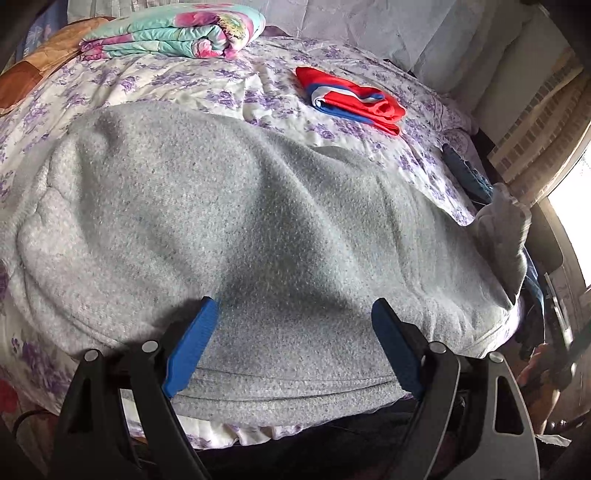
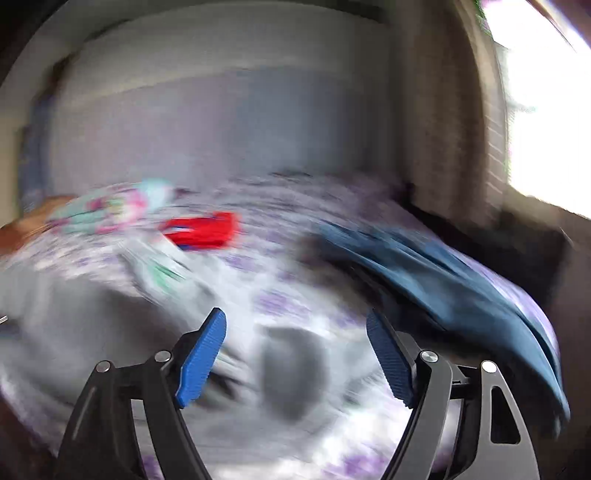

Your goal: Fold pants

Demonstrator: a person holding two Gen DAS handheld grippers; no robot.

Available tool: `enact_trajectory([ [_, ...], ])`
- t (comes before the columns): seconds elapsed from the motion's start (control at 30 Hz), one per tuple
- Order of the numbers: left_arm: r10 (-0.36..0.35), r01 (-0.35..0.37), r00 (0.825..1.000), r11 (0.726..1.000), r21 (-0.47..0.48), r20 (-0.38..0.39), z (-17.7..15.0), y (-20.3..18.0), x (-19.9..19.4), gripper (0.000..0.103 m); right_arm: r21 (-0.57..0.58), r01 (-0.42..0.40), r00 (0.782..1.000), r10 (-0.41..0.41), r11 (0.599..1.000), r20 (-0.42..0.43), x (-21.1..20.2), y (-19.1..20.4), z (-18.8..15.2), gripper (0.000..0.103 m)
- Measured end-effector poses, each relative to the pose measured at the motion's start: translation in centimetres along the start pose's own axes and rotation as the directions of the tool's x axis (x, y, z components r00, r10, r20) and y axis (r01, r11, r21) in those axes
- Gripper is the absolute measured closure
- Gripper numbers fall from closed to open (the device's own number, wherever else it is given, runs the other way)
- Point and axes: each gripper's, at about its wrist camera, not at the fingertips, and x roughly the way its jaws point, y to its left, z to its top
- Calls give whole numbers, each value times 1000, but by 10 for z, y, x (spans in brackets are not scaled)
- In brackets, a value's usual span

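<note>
— Floral bedspread (image 1: 229, 88) under everything; grey pants (image 1: 236, 221) spread across centre, hem at six o'clock. Folded quilt (image 1: 173, 33) at eleven, red-and-blue garment (image 1: 351, 98) at one.

— Left gripper (image 1: 293, 306) spread wide over grey fabric, gripping nothing. Right gripper (image 2: 295, 317) likewise wide, empty; blurred view. Dark blue garment (image 2: 461, 284) at three.

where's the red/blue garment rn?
Left wrist view: the red and blue garment lies folded on the floral bedspread, upper right of centre, beyond the grey pants and right of the folded floral quilt.
</note>
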Motion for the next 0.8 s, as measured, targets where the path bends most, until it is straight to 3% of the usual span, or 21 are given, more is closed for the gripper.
enact_trajectory([
  [0.07, 2, -2, 1000, 1000, -3, -4, 0, 0, 0, 20, -131, -97, 995, 97, 987, -8, -1, 38, 4, 8],
  [0.1, 1, -1, 1000, 1000, -5, -4, 0, 0, -1, 20, -230, -102, 995, 99, 968, -23, 3, 64, 1, 6],
  [0.13, -1, 1, 1000, 1000, -7, -5, -1, 0, -2, 20, -341, -70, 998, 63, 937, -31, 10, 89, -4, 6],
  [0.27, -2, 2, 1000, 1000, -4, -8, -3, 0, -3, 20, -610, 31, 995, -81, 792, -54, 51, 144, -22, 12],
  [0.3, -4, 4, 1000, 1000, -2, -8, -4, 0, -3, 20, -636, 38, 993, -100, 771, -62, 58, 150, -22, 50],
  [0.33, -5, 5, 1000, 1000, -3, -8, -4, -1, -4, 20, -632, 17, 989, -105, 775, -102, 66, 148, -17, 76],
  [0.37, -10, 10, 1000, 1000, -6, -8, -5, 0, -4, 20, -583, -16, 986, -85, 812, -146, 70, 136, -9, 85],
  [0.43, -27, 26, 1000, 1000, -12, -6, -6, 2, -6, 20, -387, -83, 984, 15, 918, -175, 63, 96, 11, 85],
  [0.47, -36, 36, 999, 999, -14, -5, -7, 4, -6, 20, -217, -115, 982, 78, 969, -169, 52, 58, 22, 85],
  [0.5, -41, 41, 999, 999, -17, -5, -7, 4, -7, 20, -71, -140, 980, 128, 988, -154, 48, 31, 27, 85],
  [0.53, -49, 49, 999, 999, -20, -8, -7, 5, -7, 20, 102, -175, 973, 188, 979, -134, 42, -3, 26, 85],
  [0.57, -52, 52, 999, 998, -20, -10, -7, 6, -8, 20, 312, -211, 960, 257, 926, -113, 38, -42, 18, 84],
  [0.63, -55, 55, 998, 998, -21, -18, -8, 6, -13, 20, 565, -210, 939, 325, 798, -111, 43, -95, -13, 84],
  [0.7, -74, 73, 997, 997, -21, -16, -9, 7, -23, 20, 640, -161, 928, 336, 751, -161, 59, -114, -40, 84],
  [0.73, -95, 94, 995, 995, -28, -8, -10, 9, -34, 20, 692, -157, 913, 371, 704, -170, 69, -122, -57, 84],
  [0.8, -118, 118, 993, 992, -51, 3, -11, 15, -46, 20, 731, -178, 905, 401, 659, -141, 77, -126, -70, 84],
])
